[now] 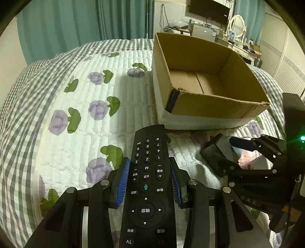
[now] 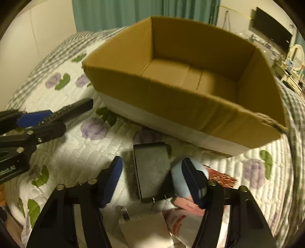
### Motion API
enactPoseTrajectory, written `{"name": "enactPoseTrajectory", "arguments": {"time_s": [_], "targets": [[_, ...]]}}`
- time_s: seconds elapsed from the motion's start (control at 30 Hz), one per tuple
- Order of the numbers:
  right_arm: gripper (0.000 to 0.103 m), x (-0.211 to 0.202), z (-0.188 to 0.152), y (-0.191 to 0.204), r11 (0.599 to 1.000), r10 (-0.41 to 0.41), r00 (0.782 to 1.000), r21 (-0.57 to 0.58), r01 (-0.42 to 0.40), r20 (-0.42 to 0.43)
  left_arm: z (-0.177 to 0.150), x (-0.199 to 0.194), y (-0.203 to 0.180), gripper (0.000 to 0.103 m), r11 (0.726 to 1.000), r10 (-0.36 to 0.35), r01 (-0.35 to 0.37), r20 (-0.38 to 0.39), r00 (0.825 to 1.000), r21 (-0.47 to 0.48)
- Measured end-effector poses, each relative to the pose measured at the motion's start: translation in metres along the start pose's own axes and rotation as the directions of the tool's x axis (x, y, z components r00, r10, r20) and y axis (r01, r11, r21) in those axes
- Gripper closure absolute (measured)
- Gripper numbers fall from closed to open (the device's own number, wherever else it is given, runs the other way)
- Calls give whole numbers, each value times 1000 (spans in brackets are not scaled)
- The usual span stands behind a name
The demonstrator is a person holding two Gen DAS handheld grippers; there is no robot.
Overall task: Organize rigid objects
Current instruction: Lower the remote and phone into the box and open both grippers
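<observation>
My left gripper (image 1: 149, 177) is shut on a black TV remote (image 1: 147, 183), held by its sides above the quilt, its far end pointing at an open cardboard box (image 1: 205, 106). The box (image 2: 171, 99) is empty. My right gripper (image 2: 156, 177) is open, its blue pads on either side of a dark grey rectangular case (image 2: 151, 169) lying on the bed. In the left wrist view the right gripper (image 1: 236, 150) is low at the right over that case (image 1: 215, 154). The left gripper (image 2: 38, 120) with the remote's end shows at the left of the right wrist view.
A white charger block (image 2: 143, 223), a pale blue round thing (image 2: 181, 177), a pink box (image 2: 188, 205) and red packets (image 2: 222, 177) lie around the case. The floral quilt (image 1: 80, 122) covers the bed. A dresser with a mirror (image 1: 237, 24) and a wall TV (image 1: 209, 9) stand beyond.
</observation>
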State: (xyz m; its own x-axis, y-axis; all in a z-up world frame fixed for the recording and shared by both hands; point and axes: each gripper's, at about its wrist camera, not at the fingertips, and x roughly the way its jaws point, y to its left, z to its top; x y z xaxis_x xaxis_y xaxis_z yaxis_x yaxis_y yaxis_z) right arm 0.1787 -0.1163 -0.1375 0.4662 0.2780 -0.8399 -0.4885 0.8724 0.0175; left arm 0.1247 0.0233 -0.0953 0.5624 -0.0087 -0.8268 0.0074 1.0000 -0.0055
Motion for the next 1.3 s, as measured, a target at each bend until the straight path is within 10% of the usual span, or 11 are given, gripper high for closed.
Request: {"name": "enactPoseTrajectory", "arguments": {"time_s": [0.33,0.8,1.3], "targets": [[59,21,-1,-1,1000,12,1000,18,-11,-23,2,8,8,62,1000,-2,2,2,1000,-10],[64,-79,16,11,999,-43,993,25,41,114,16,-59,-9,62,999,-23,21,113,993,24],[64,-186,99,-40,993,-108,951,78,88,290,119,-96,-48,62,995,-45,19,283,958,96]]}}
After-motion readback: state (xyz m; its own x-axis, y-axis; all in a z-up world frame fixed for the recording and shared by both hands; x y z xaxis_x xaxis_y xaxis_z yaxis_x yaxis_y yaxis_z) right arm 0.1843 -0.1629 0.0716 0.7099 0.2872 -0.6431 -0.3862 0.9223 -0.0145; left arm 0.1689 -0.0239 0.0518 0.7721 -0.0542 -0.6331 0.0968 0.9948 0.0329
